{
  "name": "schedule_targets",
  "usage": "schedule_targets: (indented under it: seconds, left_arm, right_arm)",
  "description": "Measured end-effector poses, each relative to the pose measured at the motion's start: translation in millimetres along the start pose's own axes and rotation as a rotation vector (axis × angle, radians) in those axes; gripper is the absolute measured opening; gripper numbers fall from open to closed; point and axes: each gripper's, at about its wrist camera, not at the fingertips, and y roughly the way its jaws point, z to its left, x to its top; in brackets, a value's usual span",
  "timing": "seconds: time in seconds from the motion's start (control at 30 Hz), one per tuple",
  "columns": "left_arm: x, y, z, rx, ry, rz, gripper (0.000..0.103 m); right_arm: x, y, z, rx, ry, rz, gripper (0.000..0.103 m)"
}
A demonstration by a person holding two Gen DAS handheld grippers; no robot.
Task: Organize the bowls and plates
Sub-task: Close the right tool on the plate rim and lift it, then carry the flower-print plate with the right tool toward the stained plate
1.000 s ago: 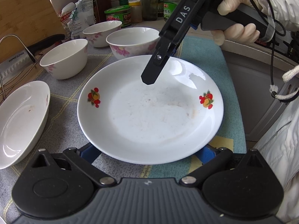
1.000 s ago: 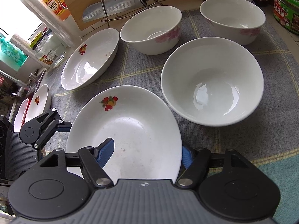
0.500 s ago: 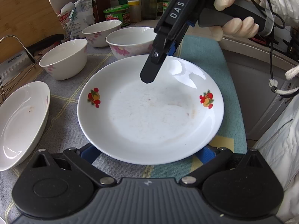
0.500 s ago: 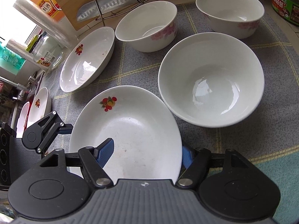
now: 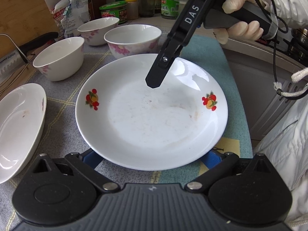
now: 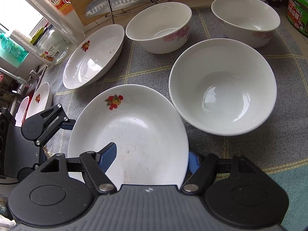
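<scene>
A grey checked mat (image 5: 63, 134) covers the counter, its edge dropping away at 3 o'clock. The round fruit-print plate (image 5: 150, 123) lies flat and face-up at centre, prints at 9 and 3 o'clock. Three pink-flowered bowls (image 6: 223, 88) stand from 12 to 2 o'clock, the nearest just beside the plate. Two more plates (image 6: 92, 57) lie at 10 and 9 o'clock. The right gripper (image 6: 152, 154) has just been opening; its jaws stand apart astride the rim. The left gripper (image 5: 153, 156) is spread wide, tips hidden under the near rim; whether it grips is unclear.
</scene>
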Motion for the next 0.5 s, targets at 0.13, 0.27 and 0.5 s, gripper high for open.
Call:
schedule_targets:
  seconds: [0.13, 0.27, 0.5]
  left_arm:
    - [1.5, 0.1, 3.5, -0.013, 0.007, 0.008, 0.102]
    - [1.9, -0.3, 3.3, -0.014, 0.008, 0.01, 0.102]
    - [2.2, -1.8, 3.3, -0.014, 0.005, 0.013, 0.101]
  right_arm:
    - [-0.7, 0.1, 1.2, -0.004, -0.016, -0.001, 0.08]
    - [-1.4, 0.0, 0.9, -0.003, -0.016, -0.004, 0.08]
    - [-1.8, 0.5, 4.4, -0.017, -0.028, -0.003, 0.08]
